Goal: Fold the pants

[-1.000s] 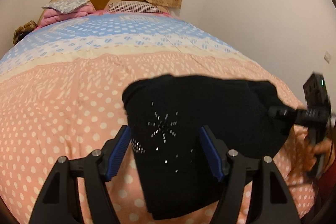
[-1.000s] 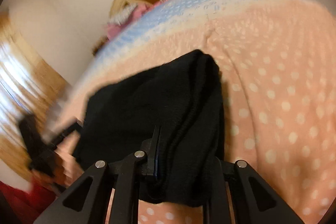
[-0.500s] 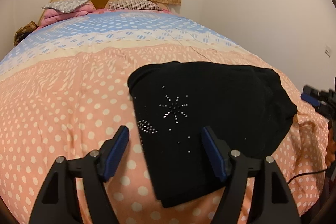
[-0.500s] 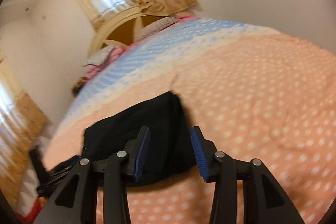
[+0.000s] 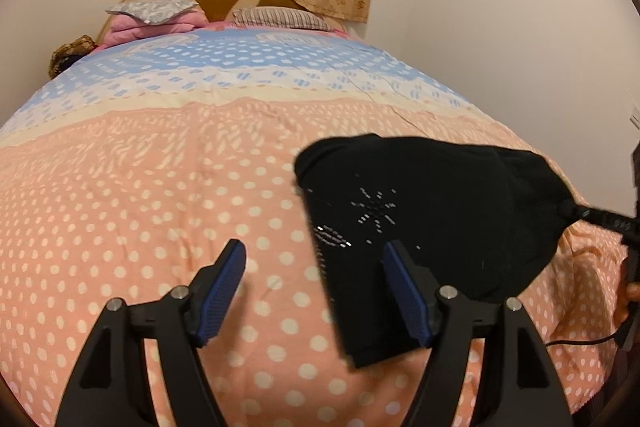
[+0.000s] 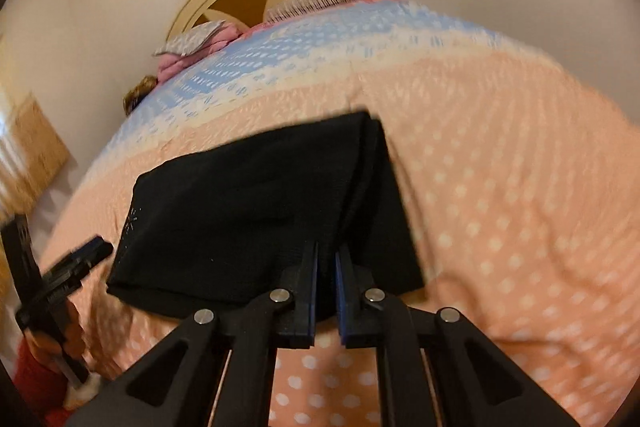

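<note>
Since a second ago the pants (image 5: 432, 223) have slid from between the left gripper's fingers toward the right of the left wrist view, and the right gripper, which had let go half a second back, is at their edge again. Largest in both views is the bed (image 5: 140, 187), its spotted peach and blue cover filling the middle of the frame; the black pants lie on it as a folded, roughly rectangular bundle, lower right in the left view and centre in the right view. They look soft, light and limp, likely to sag and unfold if lifted by one point, so the stacked edges and corners seem the best places to grip. The right gripper (image 6: 326, 291) is closing, its pads nearly together on the near hem. The left gripper (image 5: 316, 291) stands wide apart, holding nothing, one finger over the pants' corner.
</note>
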Tool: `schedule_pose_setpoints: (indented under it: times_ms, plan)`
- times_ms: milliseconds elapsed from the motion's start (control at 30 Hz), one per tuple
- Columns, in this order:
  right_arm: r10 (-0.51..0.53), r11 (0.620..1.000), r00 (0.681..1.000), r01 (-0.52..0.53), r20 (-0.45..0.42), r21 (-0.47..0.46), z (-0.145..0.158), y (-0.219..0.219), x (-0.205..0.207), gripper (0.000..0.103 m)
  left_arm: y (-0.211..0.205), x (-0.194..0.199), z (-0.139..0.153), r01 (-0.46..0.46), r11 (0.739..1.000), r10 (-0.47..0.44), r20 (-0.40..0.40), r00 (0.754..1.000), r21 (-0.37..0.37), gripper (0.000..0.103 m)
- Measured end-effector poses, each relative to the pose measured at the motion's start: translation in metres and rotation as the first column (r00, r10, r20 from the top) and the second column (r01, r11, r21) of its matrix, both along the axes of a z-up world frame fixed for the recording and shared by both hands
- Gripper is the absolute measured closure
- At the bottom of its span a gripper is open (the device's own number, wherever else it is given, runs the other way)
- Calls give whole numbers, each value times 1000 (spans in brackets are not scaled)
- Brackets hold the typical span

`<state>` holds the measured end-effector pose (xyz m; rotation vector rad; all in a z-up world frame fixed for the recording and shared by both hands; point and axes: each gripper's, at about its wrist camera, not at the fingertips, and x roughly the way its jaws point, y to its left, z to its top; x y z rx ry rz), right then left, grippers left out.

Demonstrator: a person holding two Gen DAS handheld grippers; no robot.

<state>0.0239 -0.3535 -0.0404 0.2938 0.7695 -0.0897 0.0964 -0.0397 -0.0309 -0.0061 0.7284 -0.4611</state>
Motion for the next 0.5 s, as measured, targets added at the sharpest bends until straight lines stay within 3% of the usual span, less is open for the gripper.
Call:
schedule_pose_setpoints:
  times_ms: [133, 267, 500]
  plan:
    - [-30, 998, 1000, 30, -7, -46, 13, -16, -3, 96, 1, 3, -1, -2, 1000, 2, -5, 1000, -9, 29]
    - [-66, 996, 989, 56, -133, -77, -25, -24, 7, 96, -3, 2, -5, 18, 1000, -18, -10, 1000, 11, 29]
    - [-76, 997, 996, 77, -38, 23, -9, -35, -4, 89, -13, 4, 4, 40, 999, -41, 26, 999, 28, 29]
